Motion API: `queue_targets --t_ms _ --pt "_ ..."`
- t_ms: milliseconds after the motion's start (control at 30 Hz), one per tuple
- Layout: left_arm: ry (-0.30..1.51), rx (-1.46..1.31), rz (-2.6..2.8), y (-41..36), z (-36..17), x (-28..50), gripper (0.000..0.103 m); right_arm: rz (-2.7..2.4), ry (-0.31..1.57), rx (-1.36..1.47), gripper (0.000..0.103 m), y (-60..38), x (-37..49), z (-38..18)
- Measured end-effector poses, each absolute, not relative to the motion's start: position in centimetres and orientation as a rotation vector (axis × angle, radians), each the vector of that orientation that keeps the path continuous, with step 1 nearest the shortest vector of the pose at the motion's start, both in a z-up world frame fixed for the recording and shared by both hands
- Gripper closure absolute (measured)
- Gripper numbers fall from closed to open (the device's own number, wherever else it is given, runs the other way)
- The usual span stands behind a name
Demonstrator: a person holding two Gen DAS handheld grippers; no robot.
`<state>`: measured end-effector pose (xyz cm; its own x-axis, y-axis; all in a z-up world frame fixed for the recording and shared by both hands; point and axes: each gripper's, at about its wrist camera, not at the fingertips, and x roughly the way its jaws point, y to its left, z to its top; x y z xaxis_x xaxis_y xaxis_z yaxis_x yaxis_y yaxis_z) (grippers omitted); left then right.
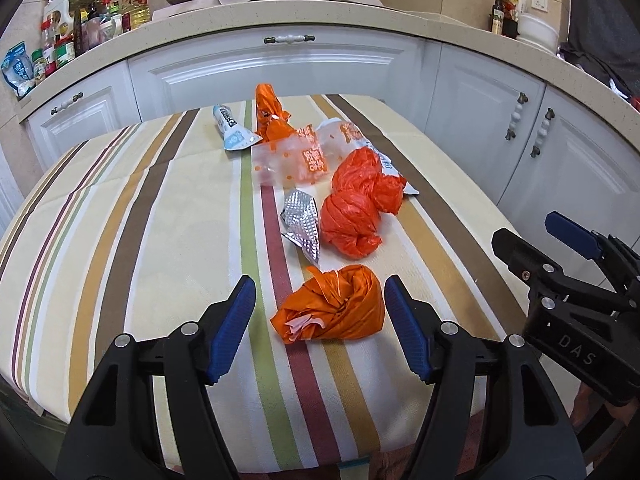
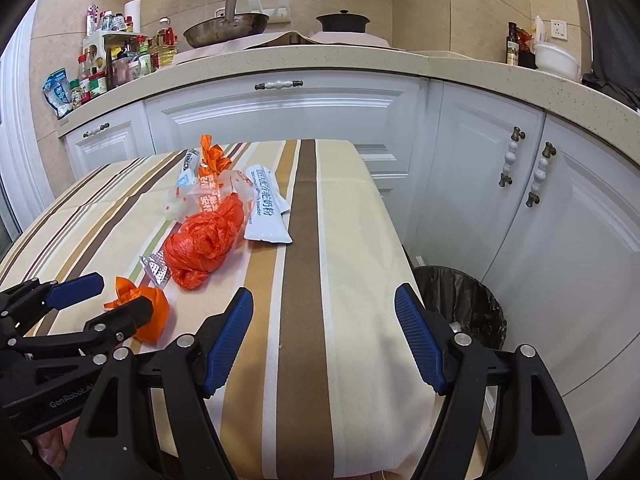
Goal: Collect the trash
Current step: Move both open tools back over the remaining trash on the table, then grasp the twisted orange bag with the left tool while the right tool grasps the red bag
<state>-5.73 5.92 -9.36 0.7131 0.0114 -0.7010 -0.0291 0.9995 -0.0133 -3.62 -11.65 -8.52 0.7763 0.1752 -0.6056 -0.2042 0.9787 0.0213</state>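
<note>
Left wrist view: you are holding your left hand-held gripper wide open around the crumpled orange bag near the surface's front edge, pads not touching it. Your right hand-held gripper is hovering open over the surface's right edge, above the black-lined trash bin.

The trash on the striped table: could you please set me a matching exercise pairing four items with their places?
Things:
1. crumpled orange bag
2. foil blister pack
3. white sachet
4. bin with black liner

Places:
A. on the floor beside the table
B. between the left tool's open fingers
C. far side of the red-orange bag
D. against the red-orange bag

Pairs: 1-B, 2-D, 3-C, 4-A
</note>
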Motion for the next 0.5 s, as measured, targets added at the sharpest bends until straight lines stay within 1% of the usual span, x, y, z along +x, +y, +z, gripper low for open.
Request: queue_targets --t_ms 100,133,167,233,500 --pt "0.781 -0.021 0.018 5.9 -9.7 -5.7 0.041 0.208 0.655 -0.045 0.032 -11.6 -3.6 -8.7" --pt "0.783 -0.025 0.010 5.9 -9.8 -5.6 0.048 0.209 0.656 -0.045 0.032 -11.6 -3.6 -8.7" --pt "0.788 -0.026 0.002 5.9 -9.9 -5.5 0.051 0.210 0.656 -0.046 0.032 -11.5 -3.6 -8.7" --pt "0.786 -0.025 -0.008 5.9 -10.0 -5.6 0.053 0.212 0.657 -0.047 0.032 -11.4 -3.6 -8.7" --pt "0.759 -0.051 -0.003 7.2 -9.0 -6.2 0.056 0.242 0.655 -0.044 0.032 -10.3 -3.0 -8.4"
